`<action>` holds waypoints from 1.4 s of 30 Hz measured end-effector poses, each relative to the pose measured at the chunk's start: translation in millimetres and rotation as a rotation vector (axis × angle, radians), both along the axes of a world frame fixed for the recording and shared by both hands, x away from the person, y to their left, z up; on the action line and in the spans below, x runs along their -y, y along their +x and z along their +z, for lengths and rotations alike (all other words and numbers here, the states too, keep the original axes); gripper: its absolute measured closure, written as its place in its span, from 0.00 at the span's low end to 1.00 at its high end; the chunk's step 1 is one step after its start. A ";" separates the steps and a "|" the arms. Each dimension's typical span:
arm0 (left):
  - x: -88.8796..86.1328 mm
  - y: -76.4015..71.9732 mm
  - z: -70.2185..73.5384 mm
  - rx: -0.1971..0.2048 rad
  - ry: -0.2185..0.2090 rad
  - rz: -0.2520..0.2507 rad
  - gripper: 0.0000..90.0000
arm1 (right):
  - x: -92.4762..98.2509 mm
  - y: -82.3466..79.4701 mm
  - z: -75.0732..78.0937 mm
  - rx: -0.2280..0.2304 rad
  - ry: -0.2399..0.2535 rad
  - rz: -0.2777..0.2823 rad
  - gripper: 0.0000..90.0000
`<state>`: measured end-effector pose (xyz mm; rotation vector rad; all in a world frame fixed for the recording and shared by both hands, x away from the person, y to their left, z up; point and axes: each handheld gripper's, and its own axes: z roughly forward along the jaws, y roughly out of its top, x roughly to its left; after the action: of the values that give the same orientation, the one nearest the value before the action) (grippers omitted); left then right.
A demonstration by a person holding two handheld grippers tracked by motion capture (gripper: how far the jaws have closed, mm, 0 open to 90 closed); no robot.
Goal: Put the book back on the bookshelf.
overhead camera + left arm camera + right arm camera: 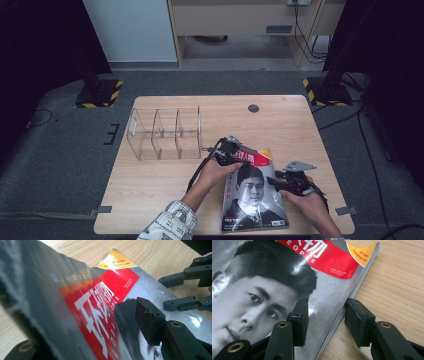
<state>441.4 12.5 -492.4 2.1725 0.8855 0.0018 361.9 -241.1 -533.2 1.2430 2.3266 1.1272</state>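
Gripping the magazine [254,192] from two sides at the near right of the tabletop [150,175]. My left gripper [231,151] sits at the top-left corner of the cover; in the left gripper view the cover edge curls up across the near jaw while the other jaw rests over the printed face, so the pages run between the jaws, though I can't tell whether the pads actually press. My right gripper [325,320] straddles the magazine's right edge: one jaw over the cover, one out over bare wood, jaws apart with a visible gap to the paper, so that one is open, not clamped. My read on why: left lifts the corner near the spine side, right lines up on the free edge to steady it or take a second hold, so the floppy stack doesn't sag or fan out. The magazine lies flat otherwise, angled slightly, bottom edge near the front of the tabletop. Clear acrylic organizer [165,132] with three compartments stands well apart, up-left, empty as far as I can see; likely where this goes, but that's a guess. Readable print: red banner with large white Chinese characters and "PEOPLE" beneath; orange corner flash at top right, text too small. Cover is a black-and-white portrait.
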 end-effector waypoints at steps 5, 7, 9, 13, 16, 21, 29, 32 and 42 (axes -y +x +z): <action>0.1 1.3 2.2 -0.011 -0.008 -0.014 0.62 | -0.1 0.3 -0.3 0.006 0.000 0.004 0.60; -0.2 1.6 3.0 -0.014 -0.006 -0.018 0.65 | -0.2 0.3 -0.3 0.006 -0.001 0.007 0.60; -0.6 1.7 3.5 -0.017 -0.007 -0.009 0.69 | -0.3 0.3 -0.3 0.006 0.000 0.008 0.60; -1.6 1.7 4.5 -0.026 -0.009 0.005 0.78 | -0.3 0.3 -0.4 0.006 0.001 0.010 0.59; -3.6 1.9 6.2 -0.029 -0.010 0.011 0.86 | -0.6 0.0 -0.4 0.004 0.001 0.009 0.59; -6.3 1.3 7.5 -0.043 -0.024 0.027 0.89 | -2.7 0.1 -0.6 0.003 0.003 0.009 0.52; -8.7 -0.3 12.0 -0.043 -0.057 0.029 0.91 | 6.3 2.9 5.1 -0.012 0.052 -0.029 0.42; -9.9 -0.7 13.8 -0.043 -0.070 0.028 0.91 | 16.4 4.3 8.5 0.015 0.060 -0.079 0.42; -11.4 -2.1 21.4 -0.026 -0.087 0.027 0.94 | 30.9 7.5 6.6 0.041 -0.014 -0.194 0.43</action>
<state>439.3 23.8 -471.0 2.0842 0.9130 -0.0504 369.5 -272.0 -526.6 1.3922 2.1267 1.0592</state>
